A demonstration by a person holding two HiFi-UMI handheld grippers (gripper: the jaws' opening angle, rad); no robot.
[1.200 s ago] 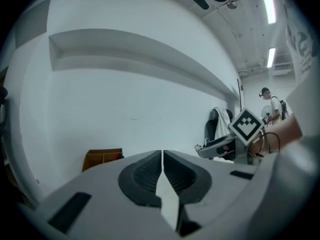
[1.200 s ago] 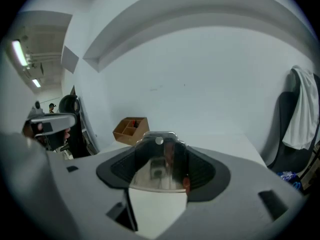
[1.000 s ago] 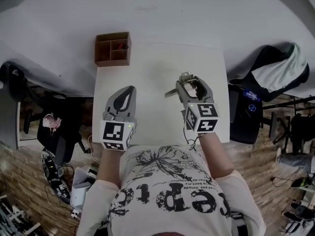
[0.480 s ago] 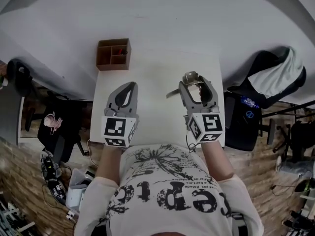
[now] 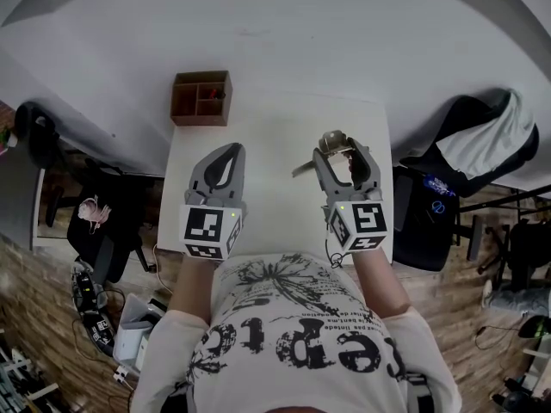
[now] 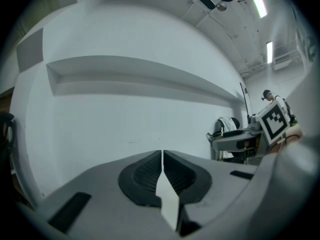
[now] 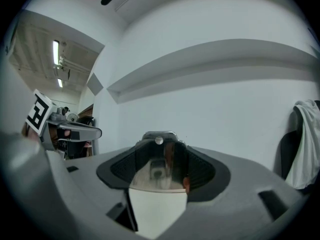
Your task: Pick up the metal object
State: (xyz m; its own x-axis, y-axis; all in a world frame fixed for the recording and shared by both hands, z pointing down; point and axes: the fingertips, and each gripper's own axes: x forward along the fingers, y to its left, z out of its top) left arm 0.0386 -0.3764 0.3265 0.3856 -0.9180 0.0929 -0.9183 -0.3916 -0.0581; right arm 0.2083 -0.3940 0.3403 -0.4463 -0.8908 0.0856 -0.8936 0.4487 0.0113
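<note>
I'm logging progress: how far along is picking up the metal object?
Done: the right gripper is clamped on the metal object, which fills the gap between its jaws. In hand: it appears held above the white table, since the right gripper view faces the wall, not the tabletop. Left: seemingly nothing. The left gripper is shut and empty.

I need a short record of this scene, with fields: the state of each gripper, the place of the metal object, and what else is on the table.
left gripper: jaws together, nothing between them
right gripper: jaws wide, closed on the metal object
metal object: shiny, between the right jaws, one part sticks out to the left
table: white
wooden box: brown, with compartments, at the table's far left corner
</note>
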